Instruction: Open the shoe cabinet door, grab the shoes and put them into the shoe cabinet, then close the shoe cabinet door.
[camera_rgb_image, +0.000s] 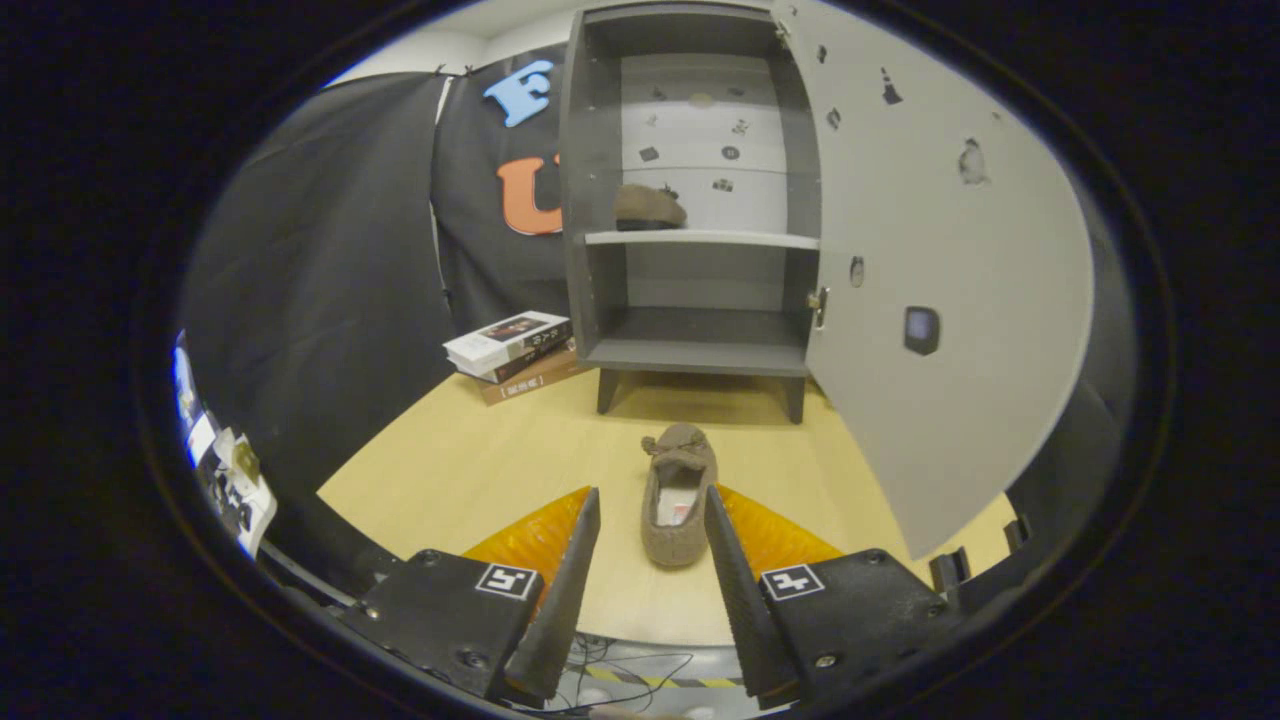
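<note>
One shoe (678, 495) between fingertips (not gripped) | gripper (652, 505) spread | cabinet (690, 200) open

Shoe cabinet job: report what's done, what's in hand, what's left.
Done: the cabinet door stands open, and one shoe sits on the middle shelf. In hand: the open gripper straddles the second shoe on the table. Left: grasp it, shelve it, close the door.

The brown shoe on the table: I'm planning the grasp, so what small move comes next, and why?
Probably ease the gripper forward and close on the shoe. Its heel already sits between the open fingers, unclamped, the cabinet door stands open, and one shoe is already shelved.
</note>
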